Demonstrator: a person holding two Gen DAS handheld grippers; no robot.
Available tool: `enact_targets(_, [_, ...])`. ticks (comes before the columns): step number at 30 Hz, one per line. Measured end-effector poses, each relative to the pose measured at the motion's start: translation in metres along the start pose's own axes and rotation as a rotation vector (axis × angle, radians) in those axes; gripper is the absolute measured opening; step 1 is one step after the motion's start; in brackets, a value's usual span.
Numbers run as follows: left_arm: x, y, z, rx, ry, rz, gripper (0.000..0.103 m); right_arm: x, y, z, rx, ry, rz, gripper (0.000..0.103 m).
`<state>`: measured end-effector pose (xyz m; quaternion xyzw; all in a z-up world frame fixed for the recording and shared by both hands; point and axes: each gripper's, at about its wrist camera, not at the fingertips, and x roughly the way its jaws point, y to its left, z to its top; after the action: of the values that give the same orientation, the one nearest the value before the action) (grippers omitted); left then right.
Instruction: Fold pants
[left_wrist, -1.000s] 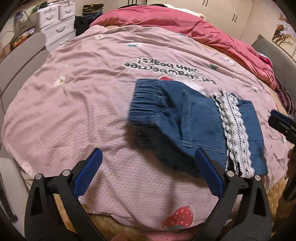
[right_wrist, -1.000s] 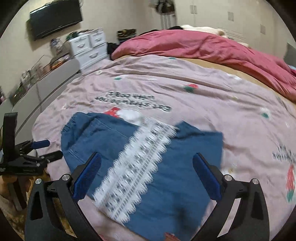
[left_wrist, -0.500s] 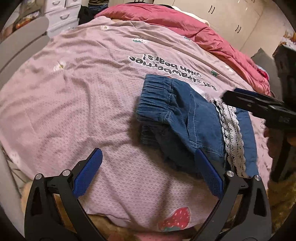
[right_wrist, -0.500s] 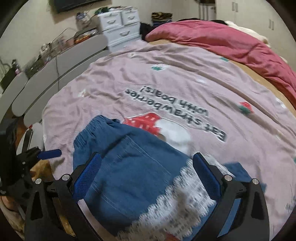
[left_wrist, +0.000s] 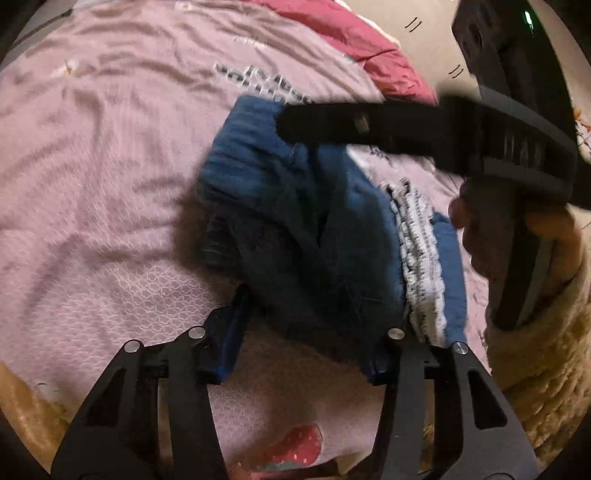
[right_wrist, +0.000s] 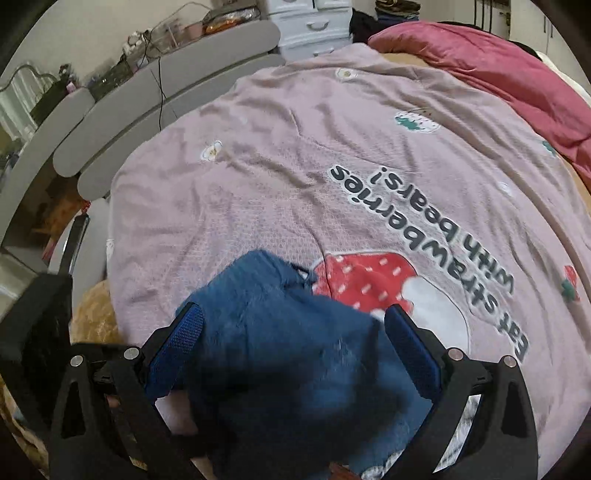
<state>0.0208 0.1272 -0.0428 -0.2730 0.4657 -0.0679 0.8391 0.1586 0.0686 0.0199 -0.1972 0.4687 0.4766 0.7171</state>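
Pants (left_wrist: 295, 206), blue denim, ribbed elastic waistband and white lace trim, bunched on a pink honeycomb-weave bedspread (left_wrist: 110, 184), long axis from 11 to 5 o'clock, waistband at 11; left gripper (left_wrist: 303, 332) jaws closing around the fabric; right gripper (right_wrist: 291, 343) jaws apart, astride the waistband.
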Motion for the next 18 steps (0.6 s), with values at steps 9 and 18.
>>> enact_targets(9, [0.002, 0.005, -0.004, -0.016, -0.003, -0.021, 0.042, 0.042, 0.003, 0.009, -0.037, 0.078, 0.107, 0.057])
enact_targets(18, [-0.003, 0.019, -0.002, -0.147, -0.027, -0.126, 0.057, 0.012, -0.01, -0.006, 0.019, -0.029, 0.21, 0.039])
